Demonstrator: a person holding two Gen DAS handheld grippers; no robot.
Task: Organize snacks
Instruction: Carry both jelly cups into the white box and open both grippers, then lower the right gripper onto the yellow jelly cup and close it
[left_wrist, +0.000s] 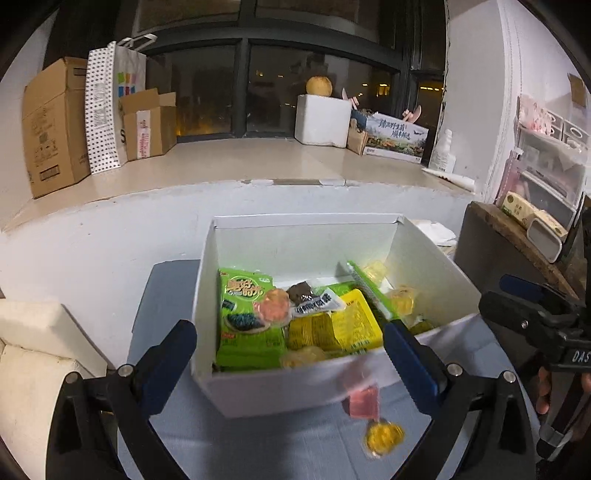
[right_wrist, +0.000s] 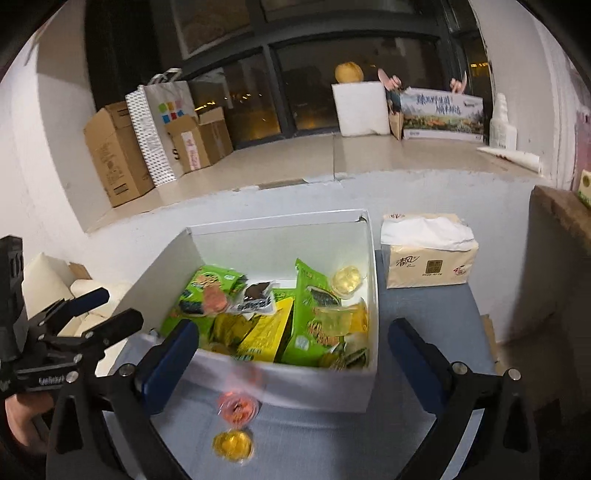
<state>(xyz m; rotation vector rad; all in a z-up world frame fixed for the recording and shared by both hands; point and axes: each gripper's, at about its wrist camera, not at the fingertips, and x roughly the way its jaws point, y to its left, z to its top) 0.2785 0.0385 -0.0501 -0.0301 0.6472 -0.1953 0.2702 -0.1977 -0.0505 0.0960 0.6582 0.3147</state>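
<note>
Evidently, two jelly cups are left outside the box
Pink jelly cup (right_wrist: 237, 407): blurred, seen on the blue-grey table (right_wrist: 424, 314) close against the front wall of the white box (right_wrist: 321, 387)
Yellow jelly cup (right_wrist: 232, 445): just in front of the pink one, apart from the box
Handling: both judged light, smooth-sided and slippery, with thin foil lids easily dented; best pinched across the stiff rim, gently
Left gripper (left_wrist: 290, 343): jaws spread wide, nothing held
Right gripper (right_wrist: 295, 347): likewise spread wide and empty
Box contents: green cracker packs (left_wrist: 247, 314), yellow packets and more cups, loosely piled
</note>
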